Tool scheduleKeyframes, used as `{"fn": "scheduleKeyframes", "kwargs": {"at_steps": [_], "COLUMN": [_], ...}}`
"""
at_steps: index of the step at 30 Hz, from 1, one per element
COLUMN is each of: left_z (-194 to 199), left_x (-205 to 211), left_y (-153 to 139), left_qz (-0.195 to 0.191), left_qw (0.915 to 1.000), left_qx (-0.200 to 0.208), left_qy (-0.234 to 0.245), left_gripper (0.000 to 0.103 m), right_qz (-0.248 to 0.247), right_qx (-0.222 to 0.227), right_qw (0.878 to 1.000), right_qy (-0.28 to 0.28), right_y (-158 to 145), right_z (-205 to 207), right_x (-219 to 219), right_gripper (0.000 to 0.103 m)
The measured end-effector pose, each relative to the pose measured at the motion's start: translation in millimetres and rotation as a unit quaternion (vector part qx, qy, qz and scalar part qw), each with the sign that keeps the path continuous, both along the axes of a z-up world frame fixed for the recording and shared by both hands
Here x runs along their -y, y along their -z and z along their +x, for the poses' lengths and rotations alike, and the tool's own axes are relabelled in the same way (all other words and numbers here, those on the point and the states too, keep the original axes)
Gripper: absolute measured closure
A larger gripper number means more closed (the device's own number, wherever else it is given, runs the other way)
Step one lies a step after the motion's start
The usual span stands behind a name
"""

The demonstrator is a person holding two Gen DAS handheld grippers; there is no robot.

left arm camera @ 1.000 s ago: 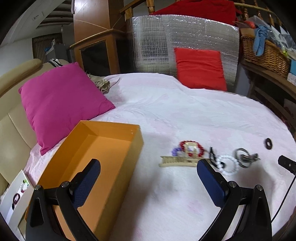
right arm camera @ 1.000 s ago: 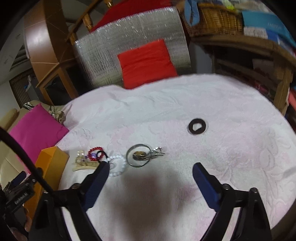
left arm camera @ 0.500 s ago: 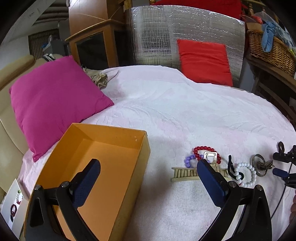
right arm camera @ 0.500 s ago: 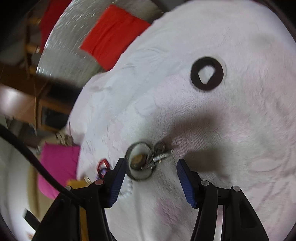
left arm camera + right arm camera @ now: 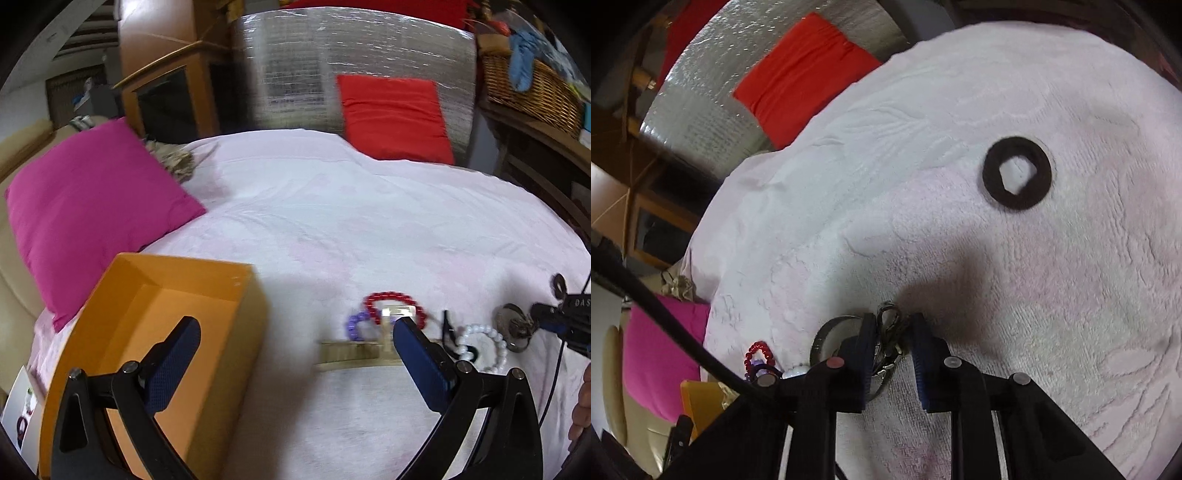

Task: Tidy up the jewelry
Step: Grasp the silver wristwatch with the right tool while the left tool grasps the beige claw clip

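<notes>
An open orange box [image 5: 177,332] sits at the left of the white bedspread. Jewelry lies in a row to its right: a tan comb [image 5: 351,356], a red bead bracelet [image 5: 391,299], a purple bead bracelet [image 5: 354,325], a white bead bracelet [image 5: 484,343] and a silver bangle with a metal chain piece [image 5: 513,326]. My left gripper [image 5: 295,354] is open and empty above the box edge and the comb. My right gripper [image 5: 892,334] is down on the bedspread, its pads closing around the chain piece [image 5: 888,325] beside the bangle [image 5: 827,332]. A black ring [image 5: 1015,171] lies farther off.
A magenta cushion [image 5: 85,206] lies left of the box. A red cushion [image 5: 391,118] leans on a silver foil panel at the back. A wicker basket [image 5: 532,88] stands on a shelf at the right. A white card [image 5: 22,417] lies at the near left.
My right gripper has dropped onto the bangle and chain piece and narrowed its jaws from wide open to nearly closed. My left gripper has drifted slightly, still open.
</notes>
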State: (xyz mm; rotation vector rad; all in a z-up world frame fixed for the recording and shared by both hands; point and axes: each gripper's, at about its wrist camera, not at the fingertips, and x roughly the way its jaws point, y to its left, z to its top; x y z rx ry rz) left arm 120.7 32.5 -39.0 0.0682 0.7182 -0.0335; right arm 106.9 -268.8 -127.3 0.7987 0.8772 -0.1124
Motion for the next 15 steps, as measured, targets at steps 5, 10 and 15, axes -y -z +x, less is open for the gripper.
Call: {"fn": "scheduleKeyframes", "kwargs": {"at_steps": [5,10,15], "left_z": [10.4,17.3,26.5], "left_x": [29.6,43.8,51.0], "left_y": [11.4,19.0,34.4], "left_qz": [-0.004,-0.025,-0.025], "left_qw": [0.9991,0.9974,0.9945], "left_qx": [-0.022,-0.039,-0.071], "left_qy": [0.037,0.054,0.072], "left_gripper": [0.0,0.002,0.065], "right_qz": [-0.005,-0.009,0.006], "right_qx": [0.031,0.065,0.086], "right_qw": [0.999,0.998,0.996], "right_qy": [-0.01,-0.009,-0.004], "right_y": [-7.2,-17.7,-23.7], "right_z": [-8.3,-16.5,-25.9], "right_x": [6.1,14.6,23.6], "right_gripper": [0.085,0.086,0.087]}}
